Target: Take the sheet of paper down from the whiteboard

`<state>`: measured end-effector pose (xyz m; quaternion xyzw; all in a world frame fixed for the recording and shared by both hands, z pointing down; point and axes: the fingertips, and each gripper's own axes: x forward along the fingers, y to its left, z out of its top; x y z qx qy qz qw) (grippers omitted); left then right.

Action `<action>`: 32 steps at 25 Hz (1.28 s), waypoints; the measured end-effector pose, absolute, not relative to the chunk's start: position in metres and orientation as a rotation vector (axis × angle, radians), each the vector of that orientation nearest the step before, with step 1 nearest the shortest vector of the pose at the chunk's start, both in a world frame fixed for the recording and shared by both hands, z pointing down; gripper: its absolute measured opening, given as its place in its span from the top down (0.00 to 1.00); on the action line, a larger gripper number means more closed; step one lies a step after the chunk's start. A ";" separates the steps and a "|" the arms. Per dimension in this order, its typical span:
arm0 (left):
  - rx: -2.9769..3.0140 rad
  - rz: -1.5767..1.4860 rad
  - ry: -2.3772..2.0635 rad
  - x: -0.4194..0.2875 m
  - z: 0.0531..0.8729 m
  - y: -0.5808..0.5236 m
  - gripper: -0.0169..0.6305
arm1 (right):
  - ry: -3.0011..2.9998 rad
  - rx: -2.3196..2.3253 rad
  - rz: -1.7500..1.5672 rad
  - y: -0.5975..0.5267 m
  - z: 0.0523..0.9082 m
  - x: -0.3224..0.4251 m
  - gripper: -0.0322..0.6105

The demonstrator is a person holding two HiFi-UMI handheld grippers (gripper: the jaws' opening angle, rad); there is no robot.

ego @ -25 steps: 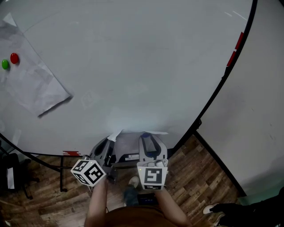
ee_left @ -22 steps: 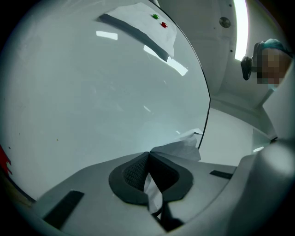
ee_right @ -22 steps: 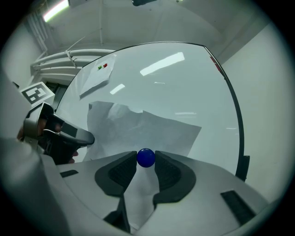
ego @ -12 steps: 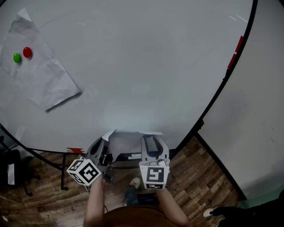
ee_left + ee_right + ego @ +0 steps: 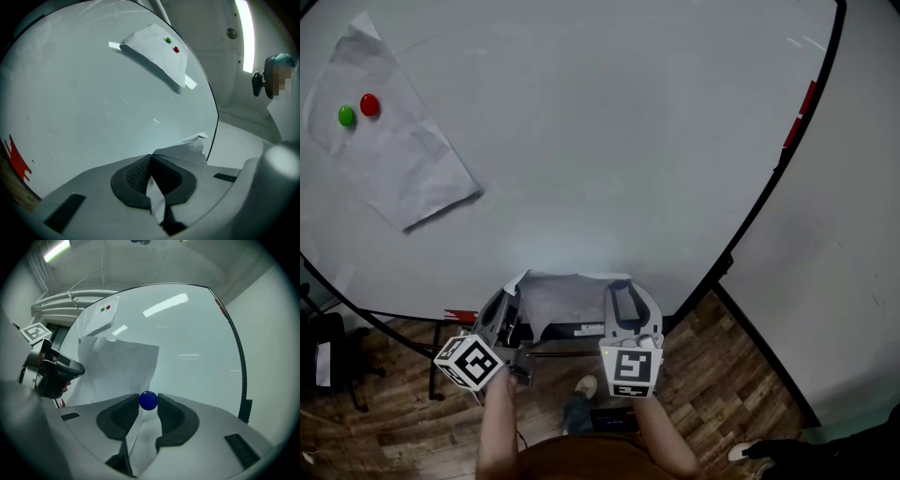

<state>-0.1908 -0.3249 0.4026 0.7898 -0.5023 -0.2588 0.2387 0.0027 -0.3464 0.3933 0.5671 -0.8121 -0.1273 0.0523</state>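
Note:
A white sheet of paper (image 5: 563,298) hangs loose in front of the lower whiteboard (image 5: 600,150), between my two grippers. My left gripper (image 5: 503,317) is shut on the paper's (image 5: 185,149) left edge, and the sheet runs between its dark pads (image 5: 136,176). My right gripper (image 5: 624,302) stands to the right of it. It is shut on a small round blue magnet (image 5: 148,400) at its fingertips, with the paper (image 5: 117,364) just behind and left of the magnet. In the right gripper view the left gripper (image 5: 56,373) shows at the sheet's left edge.
A second crumpled sheet (image 5: 394,150) stays on the board at the upper left, pinned by a green magnet (image 5: 346,115) and a red magnet (image 5: 368,104). The board's black frame (image 5: 769,178) curves down the right, with a white wall beyond. A black chair (image 5: 323,361) stands on the wood floor (image 5: 712,394).
My left gripper has moved left and a little up with the paper's edge, so more of the sheet now shows spread between the grippers. The right gripper has stayed put.

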 end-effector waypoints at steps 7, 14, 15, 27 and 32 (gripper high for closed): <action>2.129 -0.770 -1.373 -0.206 0.397 -0.320 0.94 | -2.474 1.728 -0.380 -0.346 0.392 0.001 0.74; 2.096 -0.824 -1.384 -0.222 0.392 -0.315 0.94 | -2.467 1.736 -0.384 -0.346 0.390 0.004 0.74; 2.094 -0.827 -1.388 -0.223 0.392 -0.314 0.94 | -2.466 1.737 -0.385 -0.346 0.390 0.004 0.74; 2.088 -0.824 -1.382 -0.222 0.393 -0.313 0.94 | -2.458 1.740 -0.402 -0.344 0.388 0.007 0.74; 2.089 -0.826 -1.380 -0.223 0.392 -0.313 0.94 | -2.456 1.737 -0.405 -0.344 0.388 0.008 0.74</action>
